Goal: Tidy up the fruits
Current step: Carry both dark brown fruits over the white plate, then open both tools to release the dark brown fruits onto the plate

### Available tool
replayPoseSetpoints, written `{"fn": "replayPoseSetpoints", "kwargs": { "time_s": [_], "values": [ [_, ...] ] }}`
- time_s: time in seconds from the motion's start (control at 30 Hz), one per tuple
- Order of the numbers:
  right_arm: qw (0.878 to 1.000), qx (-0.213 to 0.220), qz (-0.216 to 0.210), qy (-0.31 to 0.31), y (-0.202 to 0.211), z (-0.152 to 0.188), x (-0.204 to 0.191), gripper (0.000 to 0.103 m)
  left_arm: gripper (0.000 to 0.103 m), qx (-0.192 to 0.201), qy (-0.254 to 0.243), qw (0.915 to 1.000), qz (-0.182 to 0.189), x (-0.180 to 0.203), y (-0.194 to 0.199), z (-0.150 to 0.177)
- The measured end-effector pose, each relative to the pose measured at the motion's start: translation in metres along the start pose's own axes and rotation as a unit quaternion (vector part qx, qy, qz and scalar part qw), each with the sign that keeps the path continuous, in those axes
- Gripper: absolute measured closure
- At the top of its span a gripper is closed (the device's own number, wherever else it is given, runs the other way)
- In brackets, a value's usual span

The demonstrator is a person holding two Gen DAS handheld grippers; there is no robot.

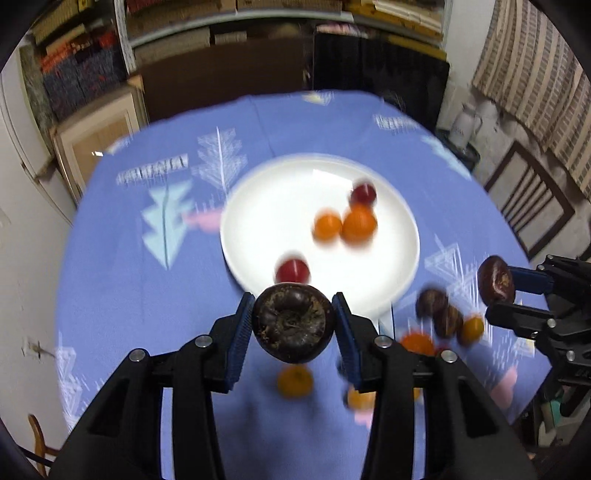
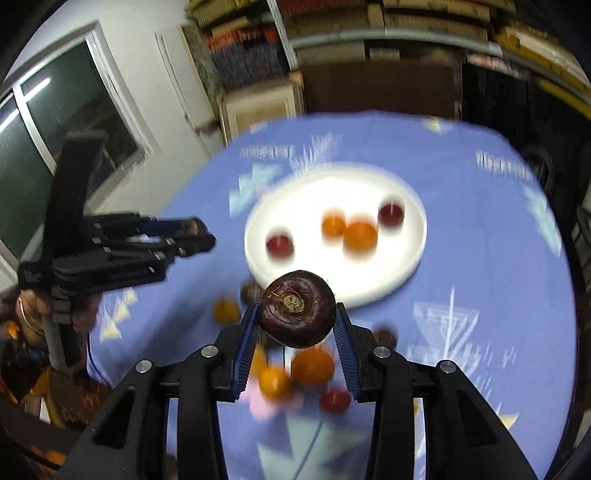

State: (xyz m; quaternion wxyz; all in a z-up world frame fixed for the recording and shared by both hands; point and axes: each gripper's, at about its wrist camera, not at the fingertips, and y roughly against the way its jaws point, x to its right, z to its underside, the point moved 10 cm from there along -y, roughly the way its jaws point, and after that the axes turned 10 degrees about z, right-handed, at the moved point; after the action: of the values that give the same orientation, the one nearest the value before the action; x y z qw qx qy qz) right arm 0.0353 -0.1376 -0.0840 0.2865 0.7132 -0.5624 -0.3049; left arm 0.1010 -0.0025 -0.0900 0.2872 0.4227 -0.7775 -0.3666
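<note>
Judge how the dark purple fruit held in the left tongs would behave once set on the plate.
The dark purple fruit looks hard-shelled, so the left tongs probably won't dent it. Being round, it may roll on the smooth white plate, though its flattened end could settle it.

You see dim indoor light, strong fisheye bending at dark corners, glare on the white plate (image 1: 258, 206), and motion-blurred tablecloth (image 2: 480, 258).

Home dining rm: tablecloth (image 1: 122, 295), chair (image 1: 532, 206), stacked shelves (image 1: 280, 22).
</note>
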Motion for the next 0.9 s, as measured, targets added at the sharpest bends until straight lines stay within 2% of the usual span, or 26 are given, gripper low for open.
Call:
{"fn": "replayPoseSetpoints", "kwargs": {
  "time_s": [0.17, 0.3, 0.67, 0.9],
  "values": [
    [0.998, 0.053, -0.008, -0.012, 0.011, -0.056, 0.007, 0.062, 0.061, 0.032, -0.006, 0.9993, -0.021, -0.003, 0.008, -0.053],
    [0.997, 0.07, -0.009, -0.021, 0.006, -0.078, 0.011, 0.062, 0.061, 0.029, -0.001, 0.999, -0.033, -0.005, -0.002, -0.068],
    [0.999, 0.032, -0.003, -0.041, -0.052, -0.085, 0.034, 0.062, 0.061, -0.018, 0.006, 0.9985, -0.051, -0.017, -0.061, -0.065],
    [0.999, 0.009, -0.004, -0.032, -0.084, -0.09, 0.033, 0.062, 0.061, -0.034, 0.018, 0.998, -0.051, -0.029, -0.085, -0.069]
  ]
}}
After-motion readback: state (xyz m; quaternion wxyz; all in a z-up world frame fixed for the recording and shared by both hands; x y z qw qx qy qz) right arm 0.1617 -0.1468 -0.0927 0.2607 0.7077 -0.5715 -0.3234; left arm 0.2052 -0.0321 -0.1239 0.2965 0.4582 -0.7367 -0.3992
